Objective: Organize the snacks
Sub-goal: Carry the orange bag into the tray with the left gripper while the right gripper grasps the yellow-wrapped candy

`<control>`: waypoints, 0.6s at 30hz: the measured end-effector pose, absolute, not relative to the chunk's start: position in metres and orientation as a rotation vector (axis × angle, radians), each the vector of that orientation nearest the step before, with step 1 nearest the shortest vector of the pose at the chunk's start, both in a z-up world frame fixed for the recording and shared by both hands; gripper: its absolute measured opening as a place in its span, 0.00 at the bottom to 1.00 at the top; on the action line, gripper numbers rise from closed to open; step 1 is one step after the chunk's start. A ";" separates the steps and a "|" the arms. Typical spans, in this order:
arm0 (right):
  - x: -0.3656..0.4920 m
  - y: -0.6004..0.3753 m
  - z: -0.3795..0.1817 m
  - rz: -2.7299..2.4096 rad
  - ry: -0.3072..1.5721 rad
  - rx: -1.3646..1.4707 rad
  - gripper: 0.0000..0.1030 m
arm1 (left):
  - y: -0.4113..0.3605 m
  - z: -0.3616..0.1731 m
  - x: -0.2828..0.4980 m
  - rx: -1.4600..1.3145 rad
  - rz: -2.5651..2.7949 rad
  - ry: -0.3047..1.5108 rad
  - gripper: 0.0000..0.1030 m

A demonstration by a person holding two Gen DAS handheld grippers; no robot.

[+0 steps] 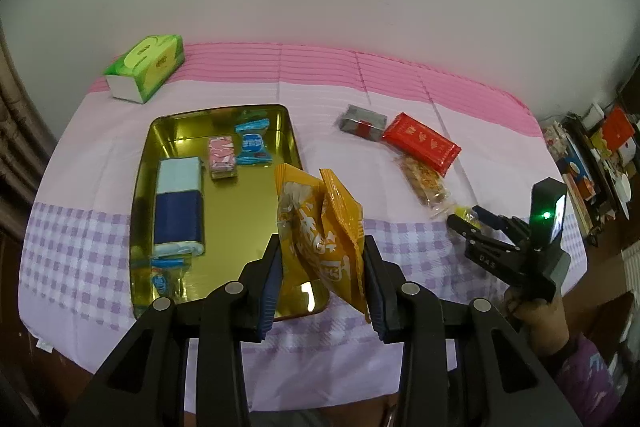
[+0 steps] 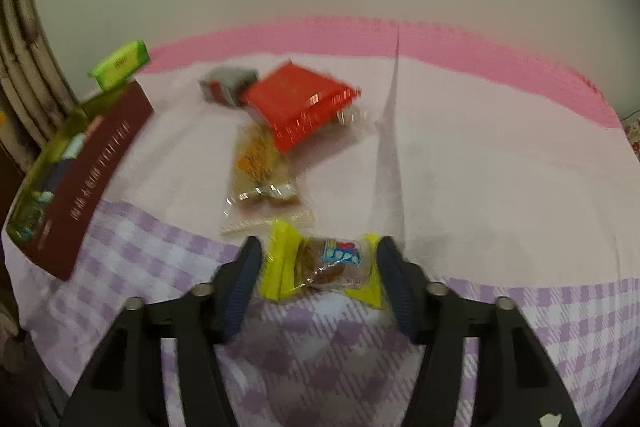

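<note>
My left gripper (image 1: 322, 267) is shut on an orange snack bag (image 1: 320, 227) and holds it above the near right corner of the gold tin tray (image 1: 141, 187). The tray holds a blue-and-white pack (image 1: 178, 203), a pink candy (image 1: 221, 155) and blue-wrapped candies (image 1: 252, 143). My right gripper (image 2: 316, 267) is open around a yellow-wrapped candy (image 2: 324, 263) that lies on the checked cloth; its jaws stand either side without clear contact. It also shows in the left wrist view (image 1: 472, 221). A red pack (image 2: 300, 103), a grey pack (image 2: 226, 85) and a clear-wrapped cracker bar (image 2: 260, 163) lie beyond.
A green tissue box (image 1: 148, 67) stands at the far left by the wall. The tray's dark red outer side (image 2: 88, 179) faces the right wrist view. Cluttered shelves (image 1: 600, 163) stand to the right of the table. The table's front edge is near both grippers.
</note>
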State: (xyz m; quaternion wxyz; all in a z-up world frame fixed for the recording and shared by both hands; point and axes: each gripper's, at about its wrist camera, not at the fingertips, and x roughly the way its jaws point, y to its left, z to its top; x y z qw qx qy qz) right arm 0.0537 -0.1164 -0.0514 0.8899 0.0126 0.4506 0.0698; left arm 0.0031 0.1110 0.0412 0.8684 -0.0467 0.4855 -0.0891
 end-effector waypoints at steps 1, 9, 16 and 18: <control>0.053 -0.116 -0.050 0.146 0.924 0.016 0.36 | 0.112 0.041 0.003 -0.100 -0.185 1.015 0.37; 0.033 -0.125 -0.044 0.155 0.896 0.081 0.26 | 0.123 0.039 0.004 -0.115 -0.161 1.008 0.37; 0.025 -0.137 -0.045 0.071 0.842 0.122 0.26 | 0.144 0.037 0.003 -0.129 -0.120 0.982 0.37; 0.024 -0.139 -0.047 0.049 0.837 0.118 0.26 | 0.152 0.035 0.003 -0.134 -0.102 0.974 0.37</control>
